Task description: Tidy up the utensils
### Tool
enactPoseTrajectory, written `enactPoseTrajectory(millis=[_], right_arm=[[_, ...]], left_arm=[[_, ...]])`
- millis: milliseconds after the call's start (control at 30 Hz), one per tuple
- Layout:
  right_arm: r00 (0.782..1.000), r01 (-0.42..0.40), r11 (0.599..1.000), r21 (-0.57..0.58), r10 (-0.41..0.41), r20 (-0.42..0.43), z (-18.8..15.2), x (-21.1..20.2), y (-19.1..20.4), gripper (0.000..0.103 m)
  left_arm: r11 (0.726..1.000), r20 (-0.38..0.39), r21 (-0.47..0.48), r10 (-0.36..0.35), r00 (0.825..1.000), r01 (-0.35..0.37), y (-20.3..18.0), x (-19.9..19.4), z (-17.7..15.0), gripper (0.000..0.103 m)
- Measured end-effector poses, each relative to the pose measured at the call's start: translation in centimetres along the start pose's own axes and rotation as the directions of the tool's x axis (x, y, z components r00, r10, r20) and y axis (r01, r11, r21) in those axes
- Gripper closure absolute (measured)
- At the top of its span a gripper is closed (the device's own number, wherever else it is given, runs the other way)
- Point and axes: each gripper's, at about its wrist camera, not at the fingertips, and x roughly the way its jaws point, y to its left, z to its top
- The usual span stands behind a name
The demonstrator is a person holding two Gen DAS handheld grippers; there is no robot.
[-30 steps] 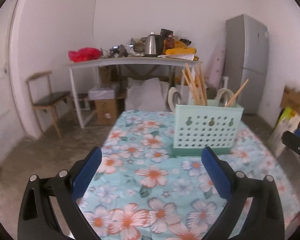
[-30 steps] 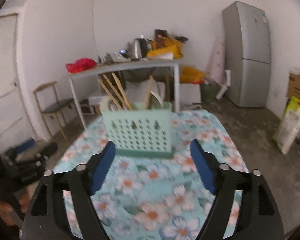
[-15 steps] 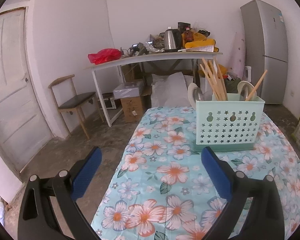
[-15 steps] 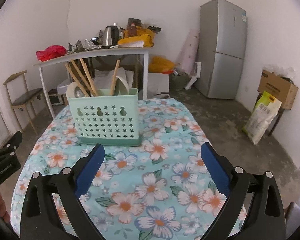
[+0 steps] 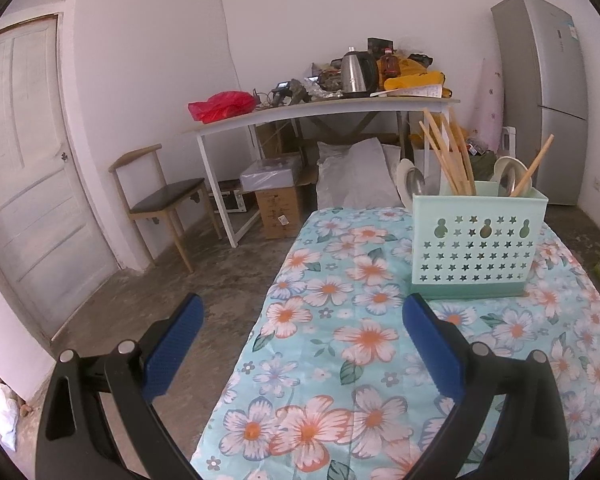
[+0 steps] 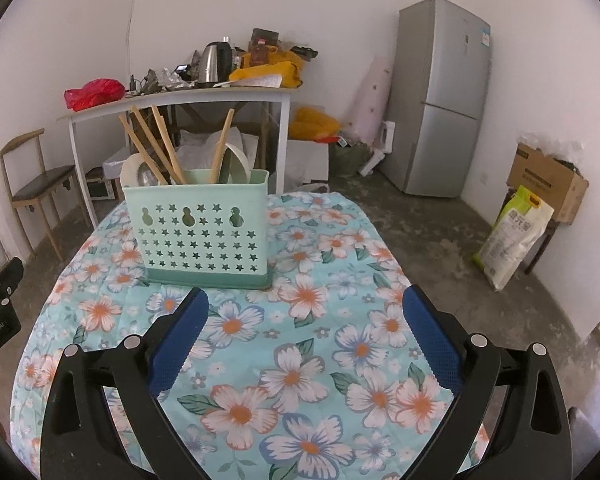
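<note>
Both of my views have swung since the earlier frames: the green basket (image 6: 198, 226) now sits left of centre ahead of my right gripper (image 6: 304, 344), where a second ago it stood straight in front, and from my left gripper (image 5: 302, 344) it has slid off to the right. My right jaws have just been opening and now stand wide with nothing between them, only the flowered tablecloth (image 6: 340, 280) below. My left jaws are spread wide too, and empty. Inside the basket the wooden chopsticks (image 6: 152, 144) lean up on the left side, one more stick stands further right, and the bowls of some spoons (image 6: 140, 174) show above the rim. I see no loose utensil on the cloth around the basket, so I judge the sorting is done or nearly so, and the turning away looks like finishing rather than reaching. As for writing, the pale sack (image 6: 512, 236) on the floor far right of the basket carries large characters I cannot read, the fridge (image 6: 444, 96) behind it has a small blue label too tiny to make out, and the left gripper's body at the edge of my right view shows partial white lettering.
</note>
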Motion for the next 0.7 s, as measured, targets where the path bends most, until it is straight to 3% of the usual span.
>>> enactPoseTrajectory(millis=[700], right_arm=[[1.000,0.001,1.000,-0.003,-0.001,-0.002,0.01,0.00,0.22,0.009]], left_arm=[[1.000,-0.002,-0.010,0.012,1.000,-0.012,0.86,0.05,-0.07,0.006]])
